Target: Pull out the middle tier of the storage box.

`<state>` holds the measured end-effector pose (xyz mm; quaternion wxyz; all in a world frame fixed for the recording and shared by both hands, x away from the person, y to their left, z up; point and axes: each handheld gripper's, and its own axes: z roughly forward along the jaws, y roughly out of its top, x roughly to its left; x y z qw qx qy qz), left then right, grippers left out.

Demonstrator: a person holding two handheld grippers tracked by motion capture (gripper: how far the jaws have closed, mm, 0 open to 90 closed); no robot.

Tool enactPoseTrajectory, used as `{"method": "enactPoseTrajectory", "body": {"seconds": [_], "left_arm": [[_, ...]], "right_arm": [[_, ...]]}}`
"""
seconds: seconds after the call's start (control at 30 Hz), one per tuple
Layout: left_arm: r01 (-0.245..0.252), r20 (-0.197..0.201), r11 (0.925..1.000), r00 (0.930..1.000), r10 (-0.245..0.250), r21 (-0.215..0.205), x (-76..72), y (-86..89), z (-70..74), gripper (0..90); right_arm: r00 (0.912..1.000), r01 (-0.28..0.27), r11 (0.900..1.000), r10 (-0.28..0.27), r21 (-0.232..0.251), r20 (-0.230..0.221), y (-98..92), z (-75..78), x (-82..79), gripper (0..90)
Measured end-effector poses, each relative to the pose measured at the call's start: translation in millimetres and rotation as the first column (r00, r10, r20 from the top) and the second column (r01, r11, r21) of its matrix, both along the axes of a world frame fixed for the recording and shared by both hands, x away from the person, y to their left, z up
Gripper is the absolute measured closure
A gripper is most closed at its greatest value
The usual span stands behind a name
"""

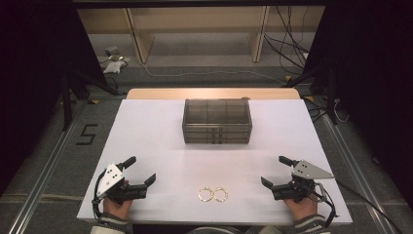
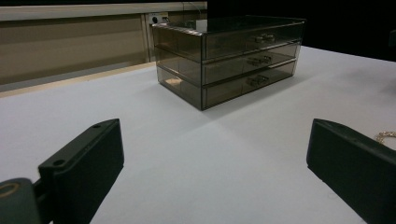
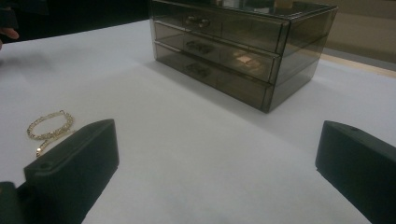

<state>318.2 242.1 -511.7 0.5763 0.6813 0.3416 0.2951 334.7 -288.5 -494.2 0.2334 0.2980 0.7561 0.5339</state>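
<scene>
Both tongs, left (image 1: 145,169) and right (image 1: 272,170), are being held released above the worktop (image 1: 160,131), flanking two gold bracelets (image 1: 213,194), untouched.

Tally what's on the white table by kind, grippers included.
Gold bracelets: 2
Smoked clear drawer box: 1
Grippers, both open and empty: 2, left gripper, right gripper
Total: 5

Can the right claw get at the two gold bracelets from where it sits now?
Probably yes. The right claw stands open beside the gold bracelets, which lie on the white table with bare surface between them. The drawer box sits farther back, out of the way.
</scene>
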Motion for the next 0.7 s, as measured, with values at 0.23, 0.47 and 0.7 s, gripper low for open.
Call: {"method": "enactPoseTrajectory", "body": {"seconds": [0.23, 0.47, 0.7], "left_arm": [[-0.014, 0.018, 0.9991, 0.9998, 0.014, 0.039, -0.5, -1.8, -0.7, 3.6], [-0.012, 0.025, 0.9988, 0.9996, 0.010, 0.048, -1.4, -3.7, -1.1, 3.5], [-0.014, 0.024, 0.9988, 0.9996, 0.013, 0.047, -1.2, -3.6, -1.3, 3.6]], "right_arm": [[0.9998, 0.011, 1.000, -0.011, -0.023, -0.015, 2.2, -0.9, 1.0, 1.3], [0.9994, -0.001, 1.000, 0.001, -0.020, -0.035, 2.4, 1.5, 6.4, 1.1], [0.9955, 0.037, 0.999, -0.038, -0.014, -0.087, 12.6, 10.4, 12.5, 4.5]]}}
